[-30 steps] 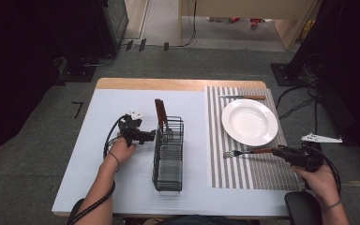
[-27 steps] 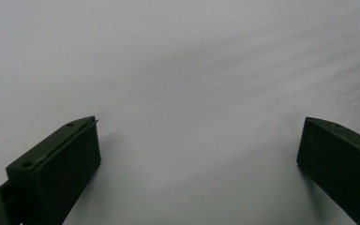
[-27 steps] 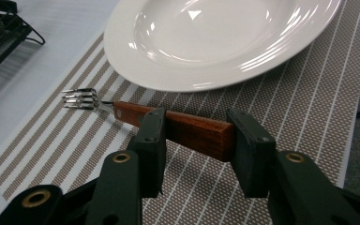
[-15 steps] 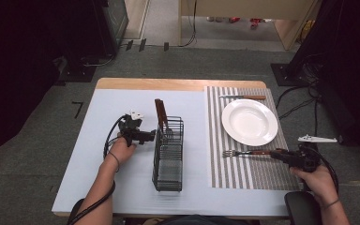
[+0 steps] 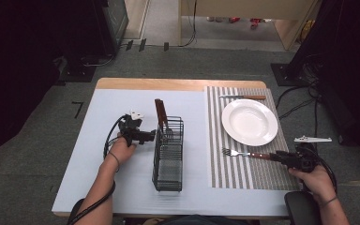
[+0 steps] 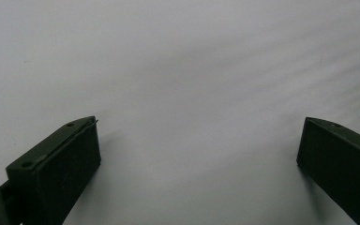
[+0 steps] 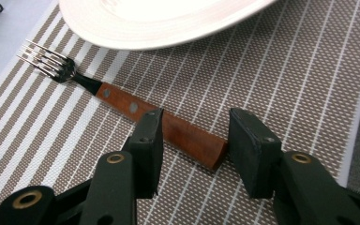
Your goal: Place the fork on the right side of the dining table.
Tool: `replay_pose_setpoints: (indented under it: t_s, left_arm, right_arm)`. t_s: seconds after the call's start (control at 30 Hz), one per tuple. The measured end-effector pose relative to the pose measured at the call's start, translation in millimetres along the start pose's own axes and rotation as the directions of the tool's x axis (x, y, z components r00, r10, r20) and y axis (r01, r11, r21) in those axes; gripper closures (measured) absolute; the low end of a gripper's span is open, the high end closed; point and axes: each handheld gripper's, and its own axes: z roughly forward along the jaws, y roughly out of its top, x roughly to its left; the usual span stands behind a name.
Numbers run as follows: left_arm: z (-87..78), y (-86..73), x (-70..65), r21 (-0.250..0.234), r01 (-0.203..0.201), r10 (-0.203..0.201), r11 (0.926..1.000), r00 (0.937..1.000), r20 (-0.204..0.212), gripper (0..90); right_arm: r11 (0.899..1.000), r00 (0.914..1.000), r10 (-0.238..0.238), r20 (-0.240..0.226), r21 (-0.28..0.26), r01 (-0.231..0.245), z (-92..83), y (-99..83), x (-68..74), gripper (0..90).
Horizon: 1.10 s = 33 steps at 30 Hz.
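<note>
Bench [image 5: 122, 187] carried a striped placemat [image 5: 243, 173] along its right edge, a wire caddy [image 5: 168, 154] at centre and a white plate [image 5: 249, 122]. The fork [image 7: 122, 101] lay on the placemat just before the plate. Right claw [image 7: 194, 140] was spread astride the handle end; left claw [image 6: 197, 154] was spread over bare bench. Judged risk: closing so near the tip could let the fork pivot and slip

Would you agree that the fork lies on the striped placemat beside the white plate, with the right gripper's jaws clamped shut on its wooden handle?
Not quite: the right gripper view shows the right gripper open, its jaws either side of the fork handle's end. The fork does lie on the striped placemat beside the white plate.
</note>
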Motion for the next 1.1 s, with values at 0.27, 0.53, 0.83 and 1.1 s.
replay_pose_setpoints:
  t_s: [0.27,0.53,0.83,1.1]
  left_arm:
    - [0.0,0.0,0.0,0.0,0.0,0.0,1.0,1.0,0.0,0.0]
    - [0.0,0.0,0.0,0.0,0.0,0.0,1.0,1.0,0.0,0.0]
    - [0.0,0.0,0.0,0.0,0.0,0.0,1.0,1.0,0.0,0.0]
    - [0.0,0.0,0.0,0.0,0.0,0.0,1.0,1.0,0.0,0.0]
  right_arm:
    - [1.0,0.9999,-0.015,0.003,-0.003,0.015,-0.1,0.2,1.3,56.1]
    - [0.998,0.9982,-0.06,0.002,0.005,0.06,0.6,0.5,5.8,54.0]
    - [0.994,0.9961,-0.088,0.01,-0.058,0.089,-4.9,5.9,12.9,49.7]
    - [0.989,0.9942,-0.108,-0.008,-0.104,0.106,-3.0,16.9,32.9,39.6]
